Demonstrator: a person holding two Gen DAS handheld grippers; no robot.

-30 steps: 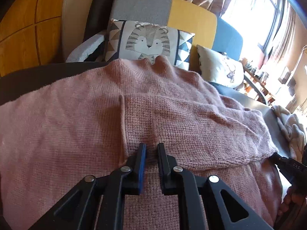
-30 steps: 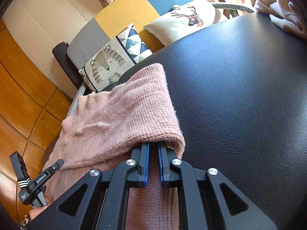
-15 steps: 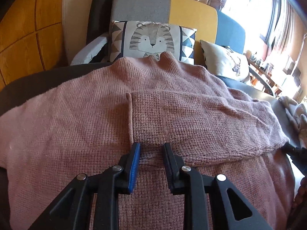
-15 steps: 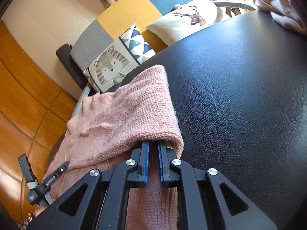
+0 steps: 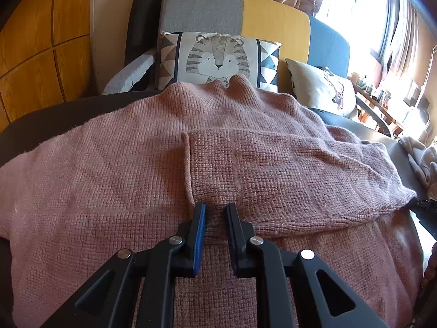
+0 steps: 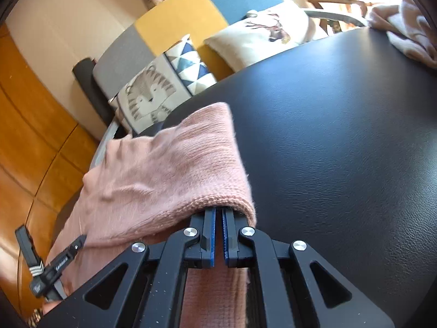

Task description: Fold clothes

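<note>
A pink knit sweater point(image 5: 109, 177) lies spread over the black padded table point(image 6: 341, 136), its collar toward the sofa. One sleeve point(image 5: 286, 169) is folded across the body. My left gripper point(image 5: 215, 207) sits at the sleeve's near edge, jaws closing, with a bunch of the knit pinched between the pads. My right gripper point(image 6: 218, 210) is shut at the sweater's right side fold point(image 6: 164, 169), its tips hidden under the rolled knit. Each gripper shows at the edge of the other's view: the right gripper point(image 5: 426, 213) and the left gripper point(image 6: 54, 265).
Behind the table stands a grey, yellow and blue sofa with a tiger cushion point(image 5: 218, 60) and a deer cushion point(image 5: 322, 93). A pale crumpled garment point(image 6: 404, 27) lies at the table's far right. Bare black tabletop stretches right of the sweater. Wooden panels are on the left.
The left jaws widened for a moment and have narrowed again on the sleeve's edge. The right jaws stay shut on the fold. The sweater has barely shifted.
</note>
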